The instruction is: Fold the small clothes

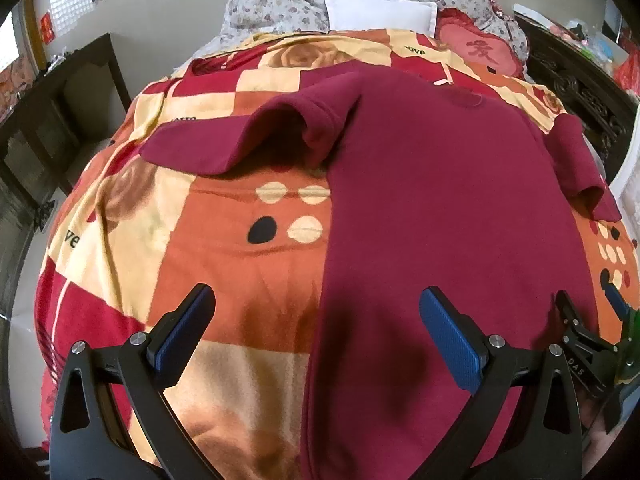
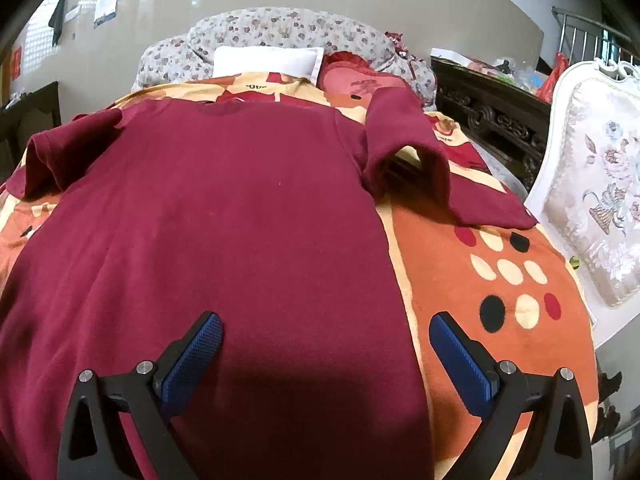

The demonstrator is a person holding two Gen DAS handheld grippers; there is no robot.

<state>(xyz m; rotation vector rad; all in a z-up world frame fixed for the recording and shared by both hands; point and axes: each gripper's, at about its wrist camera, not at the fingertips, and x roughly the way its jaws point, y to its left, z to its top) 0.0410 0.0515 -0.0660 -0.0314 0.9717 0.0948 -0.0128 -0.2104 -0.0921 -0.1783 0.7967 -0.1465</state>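
Between both claws' spread fingers, maroon shirt [image 1: 440, 184], flat

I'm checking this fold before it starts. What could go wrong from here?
The shirt lies on a soft blanket, so either open gripper, left or right, might pinch blanket along with the hem. Both sleeves are humped and creased, so folding now may lock in wrinkles.
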